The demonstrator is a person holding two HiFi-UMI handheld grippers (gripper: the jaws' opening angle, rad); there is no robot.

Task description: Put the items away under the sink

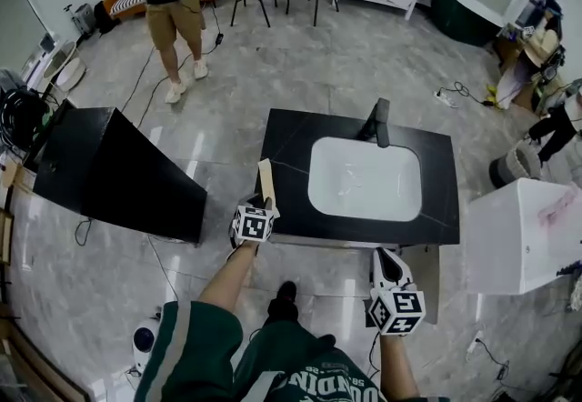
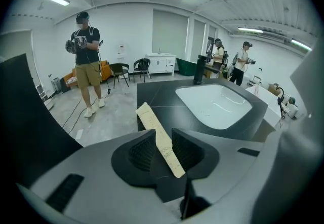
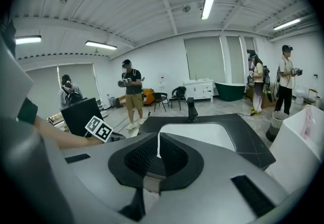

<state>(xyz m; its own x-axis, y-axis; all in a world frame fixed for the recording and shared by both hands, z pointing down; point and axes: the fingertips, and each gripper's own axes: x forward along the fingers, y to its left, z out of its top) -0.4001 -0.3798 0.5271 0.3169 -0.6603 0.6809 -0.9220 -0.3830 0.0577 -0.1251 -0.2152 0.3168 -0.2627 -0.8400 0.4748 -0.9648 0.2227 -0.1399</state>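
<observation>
The left gripper [image 1: 263,203], clamped on a flat beige strip [image 1: 266,178], hovers at the bench [image 1: 437,164] front-left corner, so stowing looks barely begun, while the right gripper [image 1: 387,255], jaws together and seemingly empty, hangs below the front edge, and the strip next needs lowering under the sink [image 1: 364,178].

Black countertop [image 1: 438,180] with white basin [image 1: 364,180]

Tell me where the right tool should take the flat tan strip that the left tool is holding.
Take the strip by its free far half, which sticks out past the left tool over the counter corner. It is long, thin and flat, so pinch its two broad faces, probably coming from the sink side, where the right tool is nearer.
</observation>
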